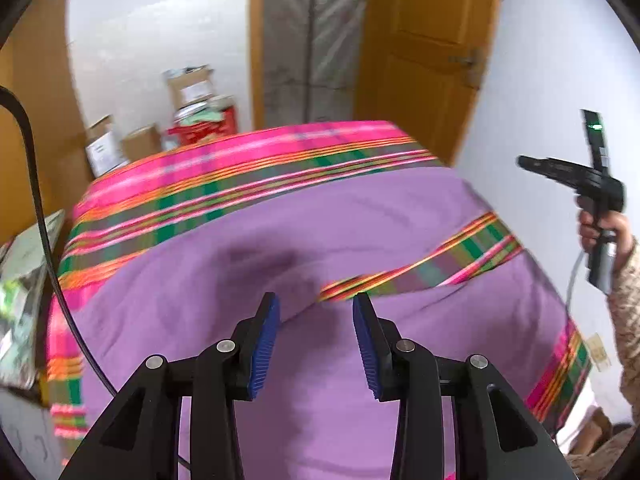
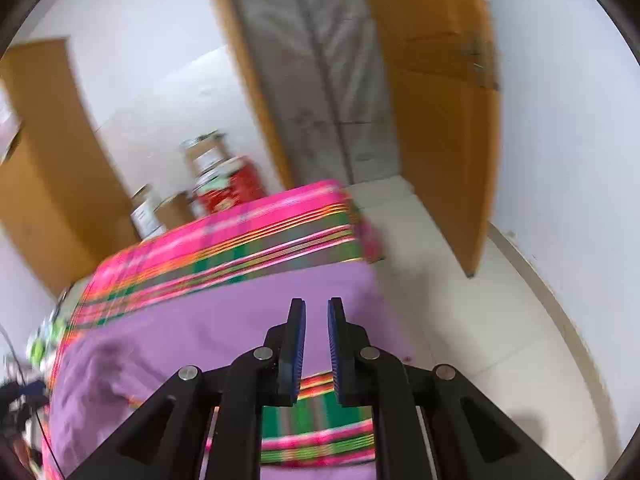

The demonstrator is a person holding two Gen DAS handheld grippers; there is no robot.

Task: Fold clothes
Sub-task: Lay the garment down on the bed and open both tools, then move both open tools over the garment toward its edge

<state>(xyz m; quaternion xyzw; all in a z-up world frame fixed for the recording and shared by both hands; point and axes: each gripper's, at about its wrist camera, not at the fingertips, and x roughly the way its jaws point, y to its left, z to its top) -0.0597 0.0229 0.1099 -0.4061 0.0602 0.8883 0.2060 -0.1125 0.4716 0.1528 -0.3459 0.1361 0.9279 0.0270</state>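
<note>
The left wrist view shows something the other view does not: the right gripper (image 1: 568, 172) from the side, at about 3 o'clock, held up in front of the white wall. A hand (image 1: 604, 228) wraps its handle, and a patterned sleeve (image 1: 628, 312) runs down from it. Its tips are too dark and small there to read.

The right wrist view shows the floor (image 2: 460, 320) beside the bed, at about 3 o'clock, and the orange door (image 2: 440, 120) at about 1 o'clock.

The purple cloth (image 1: 320, 232) lies spread on the bed, over a pink striped blanket (image 1: 240, 172). One striped edge of the cloth is turned over, just past the left fingers at about 1 o'clock.

The left gripper (image 1: 316, 304) points down at the cloth. Its blue fingers (image 1: 264, 344) are let go and stand well apart, with nothing between them.

The right gripper (image 2: 316, 308) also points down, over the cloth near the bed's edge. Its fingers (image 2: 294, 344) stand a little apart with a thin gap, and they hold nothing.

Both pictures are blurry. The boxes (image 1: 120, 144) and red bag (image 1: 208, 124) past the bed, at about 11 o'clock, are hard to make out. The near end of the bed is hidden behind the black gripper parts.
</note>
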